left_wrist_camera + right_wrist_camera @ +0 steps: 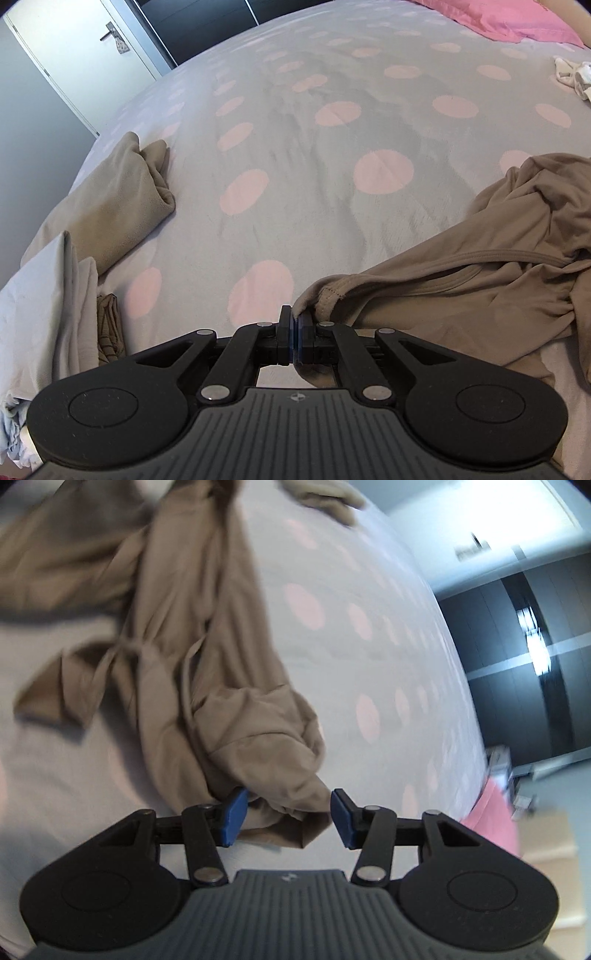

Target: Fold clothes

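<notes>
A crumpled tan garment [480, 266] lies on the bed's right side in the left wrist view. My left gripper [295, 328] is shut on a hemmed edge of it, and the cloth trails off to the right. In the right wrist view the same tan garment [207, 657] stretches away in loose folds. My right gripper [284, 818] is open, with a bunched end of the cloth lying between its blue pads [232, 816]. That view is blurred.
The bed cover [314, 166] is pale grey with pink dots. A folded tan piece [122, 199] and white cloth [44, 306] lie at the left edge. Small white items [572, 75] and a pink pillow [509, 18] sit far right. A door [81, 40] stands beyond.
</notes>
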The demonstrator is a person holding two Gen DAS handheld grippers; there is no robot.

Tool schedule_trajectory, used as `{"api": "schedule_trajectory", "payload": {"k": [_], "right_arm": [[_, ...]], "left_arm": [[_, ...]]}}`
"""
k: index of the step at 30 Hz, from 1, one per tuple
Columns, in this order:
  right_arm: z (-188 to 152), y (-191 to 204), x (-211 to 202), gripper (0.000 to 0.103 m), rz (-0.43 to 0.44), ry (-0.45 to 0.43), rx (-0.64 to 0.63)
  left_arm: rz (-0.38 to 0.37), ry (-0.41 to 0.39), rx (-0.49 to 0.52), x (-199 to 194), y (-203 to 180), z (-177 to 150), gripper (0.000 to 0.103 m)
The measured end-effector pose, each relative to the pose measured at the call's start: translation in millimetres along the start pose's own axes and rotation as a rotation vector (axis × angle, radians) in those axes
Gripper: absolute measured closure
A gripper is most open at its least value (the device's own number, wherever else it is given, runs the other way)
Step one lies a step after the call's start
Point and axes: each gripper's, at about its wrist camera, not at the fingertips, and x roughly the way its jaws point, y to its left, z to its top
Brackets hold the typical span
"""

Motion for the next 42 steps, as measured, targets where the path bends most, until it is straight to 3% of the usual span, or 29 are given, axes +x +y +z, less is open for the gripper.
{"api": "schedule_trajectory", "payload": {"k": [3,5,8,11,18,23,29,34,38,42], "right_arm": [[-2,12,7,0.062,-0.039,-0.009,-0.104],[-4,15,8,0.084,-0.041,-0.021,-0.116],[-3,5,5,0.098,-0.038,-0.038,-0.055],[-1,-18,-2,0.099,-0.045,-0.044,0.092],[-1,-78,-28,0.100,-0.166,-0.078,0.504],[-2,-102,-69,0.100,-0.177,-0.157,0.670],[-13,-116,-139,0.100,-0.081,-0.242,0.841],[-16,-104,-199,0.100,0.065,-0.263,0.856],[-14,-78,-202,0.100,0.133,-0.165,0.802],[-9,-47,-166,0.100,0.181,-0.035,0.729]], "left_arm": [[-0.008,0.014,-0.009,8,0,0,0.103],[-0.009,0.013,-0.011,9,0,1,0.103],[-0.006,-0.004,-0.016,7,0,2,0.103],[0.008,-0.056,-0.042,-4,5,4,0.103],[0.065,-0.237,-0.138,-48,24,14,0.103],[0.097,-0.348,-0.174,-94,40,17,0.103],[0.102,-0.444,-0.200,-147,60,18,0.103],[0.104,-0.516,-0.216,-188,75,18,0.103],[0.083,-0.414,-0.112,-159,54,8,0.103],[0.023,-0.284,-0.034,-117,29,-2,0.103]]}}
